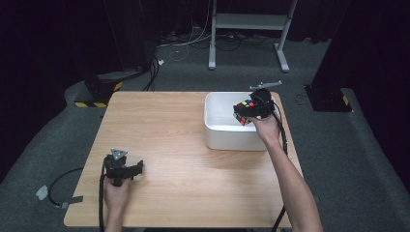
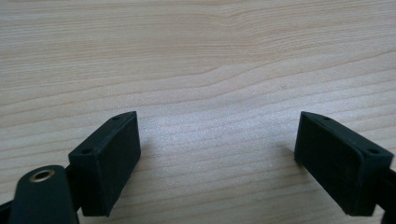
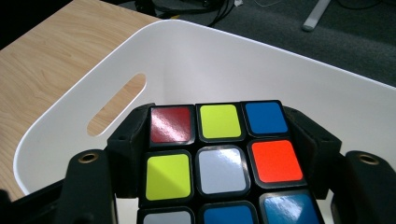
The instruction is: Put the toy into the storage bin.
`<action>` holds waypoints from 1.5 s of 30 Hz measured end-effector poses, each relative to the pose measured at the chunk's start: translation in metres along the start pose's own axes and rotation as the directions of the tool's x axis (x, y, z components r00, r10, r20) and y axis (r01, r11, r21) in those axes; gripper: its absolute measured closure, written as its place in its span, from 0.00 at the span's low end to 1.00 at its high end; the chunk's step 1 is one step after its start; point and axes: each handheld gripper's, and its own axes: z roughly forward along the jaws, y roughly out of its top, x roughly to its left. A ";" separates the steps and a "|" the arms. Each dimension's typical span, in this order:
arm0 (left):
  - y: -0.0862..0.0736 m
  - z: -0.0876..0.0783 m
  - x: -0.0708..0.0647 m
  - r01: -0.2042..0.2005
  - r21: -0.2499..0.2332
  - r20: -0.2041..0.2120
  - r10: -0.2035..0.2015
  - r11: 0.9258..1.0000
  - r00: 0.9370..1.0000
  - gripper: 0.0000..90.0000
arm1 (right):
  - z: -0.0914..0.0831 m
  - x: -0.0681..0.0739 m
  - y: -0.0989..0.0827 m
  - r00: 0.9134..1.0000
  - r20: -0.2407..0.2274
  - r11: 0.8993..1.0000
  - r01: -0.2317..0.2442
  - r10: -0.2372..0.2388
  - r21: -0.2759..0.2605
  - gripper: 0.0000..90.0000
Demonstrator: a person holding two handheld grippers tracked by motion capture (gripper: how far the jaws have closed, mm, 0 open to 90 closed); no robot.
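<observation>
The puzzle cube (image 3: 219,158) is held tight by the right hand-held gripper (image 1: 251,110) above the white bin (image 1: 220,130). If dropped crooked, the bin's rim could be hit and the cube bounced out.

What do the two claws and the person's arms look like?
Both claws are black. The left claw has two chunky, wedge-shaped black fingers, with a brass-coloured ring near one. A grey three-cornered plate sits on top of it, and a black cable trails back along the arm. The right claw also carries a grey plate and a black cable. The forearms are bare, without sleeves.
</observation>
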 end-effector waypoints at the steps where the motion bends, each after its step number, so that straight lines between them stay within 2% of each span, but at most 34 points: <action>1: 0.000 0.000 0.000 -0.002 0.002 0.000 0.002 1.000 1.000 0.16 | 0.000 0.000 -0.001 1.000 0.000 1.000 0.001 -0.001 -0.001 0.37; 24: 0.000 0.000 0.000 0.000 0.000 0.000 0.000 1.000 1.000 0.16 | -0.008 0.001 -0.014 1.000 -0.016 1.000 -0.001 0.000 -0.015 0.37; 33: 0.000 0.000 0.000 -0.002 0.001 0.000 0.002 1.000 1.000 0.16 | -0.010 0.005 -0.020 1.000 -0.008 1.000 0.013 -0.013 -0.011 0.37; 45: 0.000 0.000 0.000 -0.002 0.001 -0.001 0.002 1.000 1.000 0.16 | -0.012 0.006 -0.026 1.000 -0.001 1.000 0.007 -0.007 -0.016 0.37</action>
